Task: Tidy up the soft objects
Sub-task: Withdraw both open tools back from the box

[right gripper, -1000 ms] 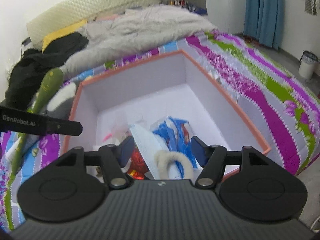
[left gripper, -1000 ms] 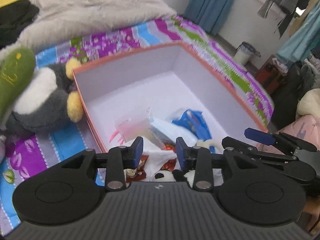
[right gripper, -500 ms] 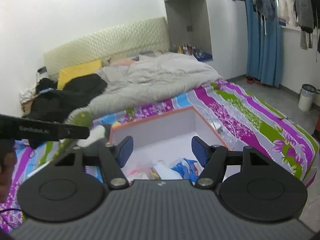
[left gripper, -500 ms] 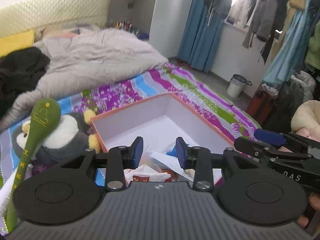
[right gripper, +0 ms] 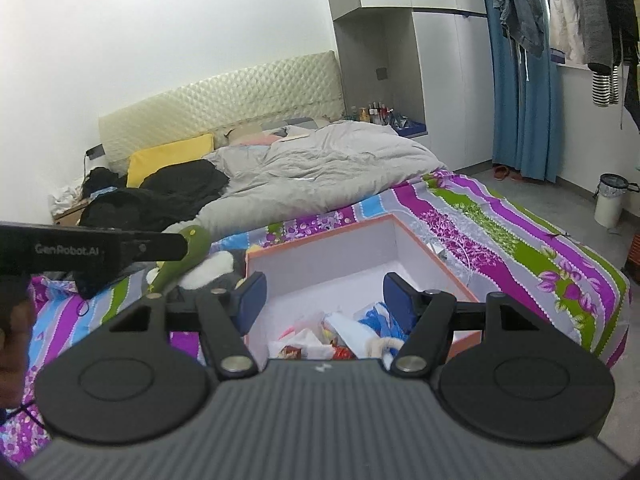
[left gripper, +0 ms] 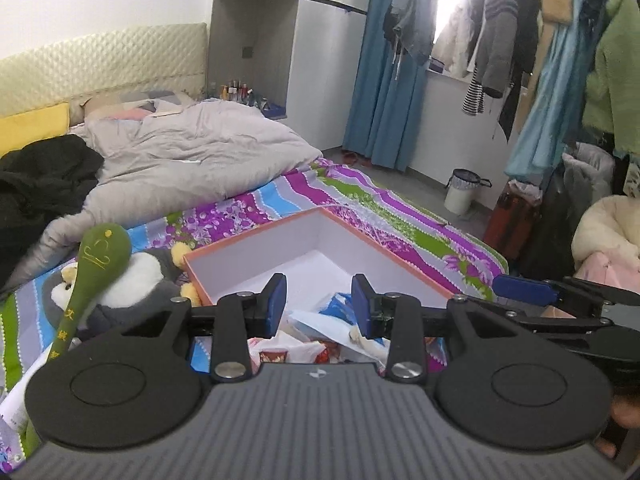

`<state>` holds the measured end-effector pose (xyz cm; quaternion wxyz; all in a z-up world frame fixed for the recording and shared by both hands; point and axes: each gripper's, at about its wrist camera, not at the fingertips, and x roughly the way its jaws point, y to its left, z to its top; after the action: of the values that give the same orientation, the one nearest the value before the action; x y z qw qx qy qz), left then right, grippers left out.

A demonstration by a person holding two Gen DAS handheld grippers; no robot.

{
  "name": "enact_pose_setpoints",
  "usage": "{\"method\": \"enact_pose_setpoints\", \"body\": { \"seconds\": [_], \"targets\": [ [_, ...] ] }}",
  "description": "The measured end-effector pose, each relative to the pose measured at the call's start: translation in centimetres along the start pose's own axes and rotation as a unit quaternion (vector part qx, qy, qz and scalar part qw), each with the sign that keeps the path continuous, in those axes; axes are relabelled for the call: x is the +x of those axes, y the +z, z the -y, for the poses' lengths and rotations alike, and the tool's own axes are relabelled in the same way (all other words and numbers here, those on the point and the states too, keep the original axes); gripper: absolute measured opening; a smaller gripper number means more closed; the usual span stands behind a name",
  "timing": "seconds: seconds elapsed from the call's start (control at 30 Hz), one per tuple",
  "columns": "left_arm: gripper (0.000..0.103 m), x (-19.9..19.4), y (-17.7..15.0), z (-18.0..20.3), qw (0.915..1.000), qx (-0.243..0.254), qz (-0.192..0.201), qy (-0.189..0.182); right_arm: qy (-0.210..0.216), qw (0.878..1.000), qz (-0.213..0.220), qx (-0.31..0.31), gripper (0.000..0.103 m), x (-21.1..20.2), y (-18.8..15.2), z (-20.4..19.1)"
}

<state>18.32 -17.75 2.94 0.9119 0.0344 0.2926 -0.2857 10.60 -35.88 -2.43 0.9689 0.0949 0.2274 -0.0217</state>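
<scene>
One orange-rimmed box (left gripper: 400, 258) beyond the jaws; one penguin plush (left gripper: 136, 280) and one green plush spoon (left gripper: 100, 256) left of them; one bin (left gripper: 462, 192) far right; one yellow pillow (right gripper: 168, 158) and one grey duvet (right gripper: 320, 164) well beyond

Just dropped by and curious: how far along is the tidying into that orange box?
Partly done. Bags and small soft items already lie in the orange box. Nothing is in hand: both left gripper and right gripper have empty jaws. The penguin plush and green plush spoon wait beside it.
</scene>
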Motion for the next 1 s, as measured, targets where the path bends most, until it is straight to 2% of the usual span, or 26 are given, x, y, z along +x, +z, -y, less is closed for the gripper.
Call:
{"method": "enact_pose_setpoints", "body": {
  "seconds": [0.13, 0.37, 0.63, 0.9, 0.93, 1.0],
  "targets": [
    [0.041, -1.0, -1.1, 0.8, 0.9999, 0.01, 0.003, 0.007, -0.001, 1.0, -0.004, 0.007, 0.067, -0.6, -1.0, -0.1],
    [0.041, -2.4, -3.0, 0.8, 0.9997, -0.022, -0.001, -0.006, -0.006, 1.0, -0.014, 0.013, 0.067, -2.1, -2.6, -0.5],
    [0.041, -2.2, -5.7, -0.1, 0.9984, -0.05, -0.026, -0.002, -0.01, 0.999, -0.033, 0.004, 0.067, -1.5, -4.3, -0.9],
    [0.041, -1.7, -6.6, -1.0, 0.9974, -0.062, -0.037, 0.003, -0.018, 0.999, -0.037, -0.001, 0.067, -1.4, -4.9, -0.6],
    [0.042, -1.6, -6.6, -1.0, 0.9972, -0.063, -0.039, 0.003, -0.02, 0.999, -0.037, 0.0, 0.067, -1.4, -4.9, -0.6],
    [0.061, -1.3, -6.5, -1.1, 0.9969, -0.067, -0.042, 0.005, -0.023, 0.999, -0.038, 0.0, 0.068, -1.3, -4.9, -0.4]
  ]
}}
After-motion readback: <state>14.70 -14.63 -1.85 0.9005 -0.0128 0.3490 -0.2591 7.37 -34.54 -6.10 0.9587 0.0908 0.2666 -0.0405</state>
